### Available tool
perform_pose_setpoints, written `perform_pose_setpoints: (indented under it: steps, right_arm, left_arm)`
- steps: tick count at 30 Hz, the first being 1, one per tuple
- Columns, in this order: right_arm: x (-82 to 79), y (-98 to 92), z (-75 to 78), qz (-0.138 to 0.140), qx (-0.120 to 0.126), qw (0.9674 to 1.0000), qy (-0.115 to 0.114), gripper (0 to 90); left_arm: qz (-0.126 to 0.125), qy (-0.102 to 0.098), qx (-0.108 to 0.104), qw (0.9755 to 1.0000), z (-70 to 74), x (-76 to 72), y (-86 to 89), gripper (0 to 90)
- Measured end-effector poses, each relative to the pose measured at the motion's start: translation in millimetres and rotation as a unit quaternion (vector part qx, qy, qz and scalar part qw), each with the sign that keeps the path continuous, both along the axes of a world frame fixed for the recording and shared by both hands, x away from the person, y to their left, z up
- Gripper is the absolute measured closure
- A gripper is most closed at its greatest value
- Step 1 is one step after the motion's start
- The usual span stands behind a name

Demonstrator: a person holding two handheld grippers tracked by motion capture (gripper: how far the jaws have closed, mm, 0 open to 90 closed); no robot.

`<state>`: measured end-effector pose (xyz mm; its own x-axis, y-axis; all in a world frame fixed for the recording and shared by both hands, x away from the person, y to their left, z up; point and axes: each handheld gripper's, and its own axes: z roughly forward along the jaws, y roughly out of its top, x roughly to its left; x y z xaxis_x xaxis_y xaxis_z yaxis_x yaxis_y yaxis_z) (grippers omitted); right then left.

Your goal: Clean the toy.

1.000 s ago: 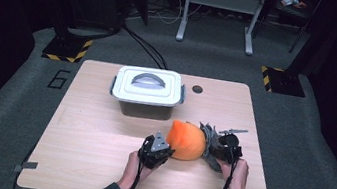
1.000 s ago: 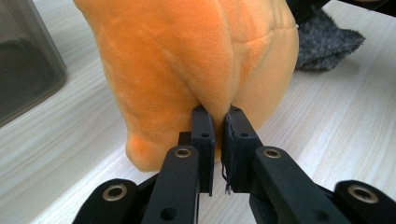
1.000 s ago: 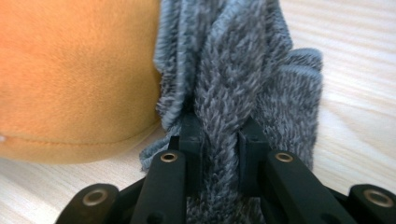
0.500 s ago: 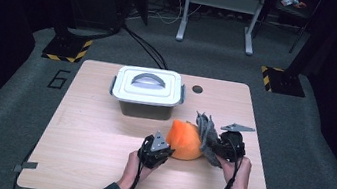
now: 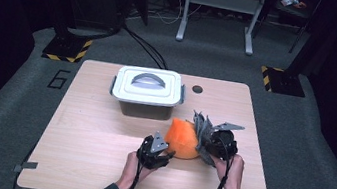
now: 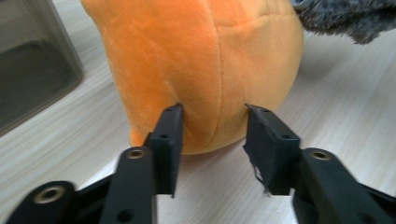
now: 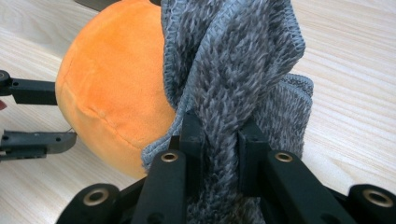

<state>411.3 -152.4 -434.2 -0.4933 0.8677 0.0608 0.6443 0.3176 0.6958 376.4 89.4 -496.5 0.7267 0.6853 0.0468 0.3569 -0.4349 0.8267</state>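
Note:
An orange plush [image 5: 182, 138] sits on the wooden table [image 5: 85, 132] between my two grippers. My left gripper [image 5: 164, 149] is at its near left side. In the left gripper view the jaws [image 6: 212, 114] have just been opening and now stand apart at the plush's [image 6: 201, 60] lower front, with nothing pinched. My right gripper [image 5: 204, 143] is shut on a grey knitted cloth [image 5: 201, 124], which it holds up against the plush's right side. In the right gripper view the cloth [image 7: 233, 60] rises bunched between the jaws [image 7: 219, 126] and drapes over the plush [image 7: 112, 93].
A grey box with a white handled lid [image 5: 146, 91] stands behind the plush at the table's far middle, and its wall [image 6: 32, 70] shows in the left gripper view. A small dark round hole [image 5: 197, 89] lies right of the box. Bare wood stretches to the left.
The left jaws have opened off the orange plush. The right gripper has lifted the grey cloth a little higher beside the plush. The left hand has stayed in place.

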Motion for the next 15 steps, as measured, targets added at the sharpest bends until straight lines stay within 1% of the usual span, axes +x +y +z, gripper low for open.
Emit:
perform_pose_setpoints:
  steps: [2,3,5,7,10,13,15]
  right_arm:
    - [1.3,-0.3,-0.1,0.0,-0.001,1.0,0.0,76.1]
    - [1.5,0.2,-0.2,-0.005,0.001,1.0,0.002,76.2]
    - [2.6,-1.1,-0.7,-0.002,0.003,1.0,0.003,76.2]
    - [3.3,-2.2,-1.0,-0.003,0.001,1.0,0.004,76.2]
    - [4.0,-3.8,-1.9,-0.003,0.003,1.0,0.005,76.2]
    - [4.4,-4.2,-2.3,-0.003,0.003,1.0,0.006,76.2]
    - [5.1,-4.4,-2.6,-0.001,0.003,1.0,0.005,76.2]
  left_arm:
    - [0.01,-0.007,0.004,0.9999,-0.9,-1.3,-1.8,50.9]
    - [0.013,-0.012,0.013,0.9998,-1.1,-1.8,-2.6,49.3]
    - [0.021,-0.018,0.018,0.9995,-1.8,-1.7,-3.5,47.5]
    - [0.027,-0.019,0.015,0.9993,-2.4,-0.9,-3.4,46.5]
    - [0.031,-0.023,0.02,0.9991,-2.6,0.7,-4.2,44.5]
    - [0.029,-0.027,0.032,0.9987,-3.9,2.5,-6.8,45.4]
    - [0.025,-0.025,0.033,0.9988,-5.6,4.4,-7.7,50.5]
